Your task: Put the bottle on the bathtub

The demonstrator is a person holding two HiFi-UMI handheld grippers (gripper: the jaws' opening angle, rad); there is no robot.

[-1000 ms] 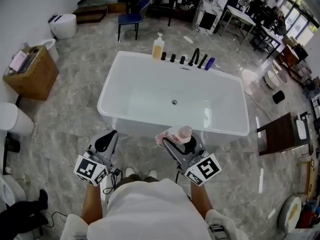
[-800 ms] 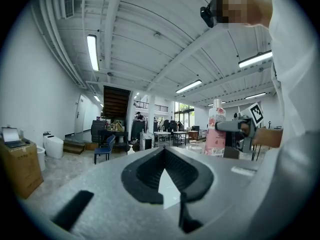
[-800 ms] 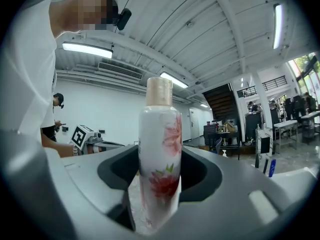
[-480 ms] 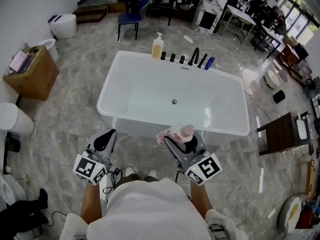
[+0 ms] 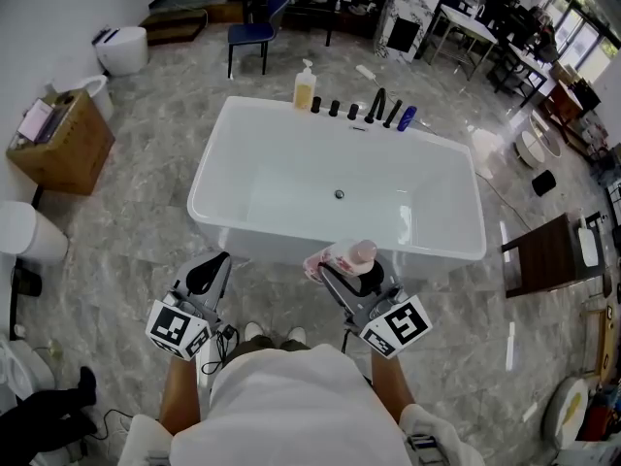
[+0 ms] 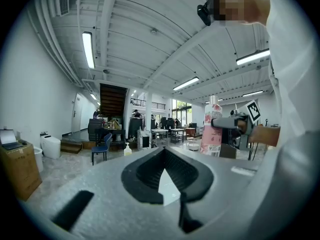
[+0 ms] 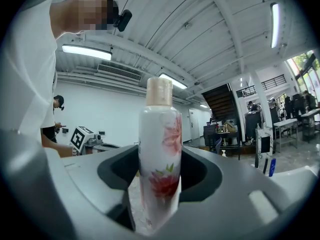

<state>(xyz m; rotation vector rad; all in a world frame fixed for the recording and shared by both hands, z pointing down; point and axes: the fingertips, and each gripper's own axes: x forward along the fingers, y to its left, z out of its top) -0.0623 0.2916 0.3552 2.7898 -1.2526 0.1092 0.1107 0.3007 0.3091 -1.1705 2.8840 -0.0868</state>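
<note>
Grips in the right gripper point(image 5: 345, 269) a slim cylindrical bottle point(image 7: 160, 159), glossy white with a red and pink flower print and a rounded beige cap, jaws pressed against its sides low on the body. Holds it upright just short of the near rim of the smooth white rectangular bathtub point(image 5: 281, 153), not on it. Shows the left gripper point(image 5: 206, 272) with jaws drawn together on nothing, beside the right, above the grey marbled floor point(image 5: 136, 212).

A brown cardboard box point(image 5: 60, 142) is seen at the left on the marbled floor point(image 5: 146, 221). 1 blue chair point(image 5: 250, 37) is placed farther off, and a dark wooden stool point(image 5: 543, 257) at the right.
</note>
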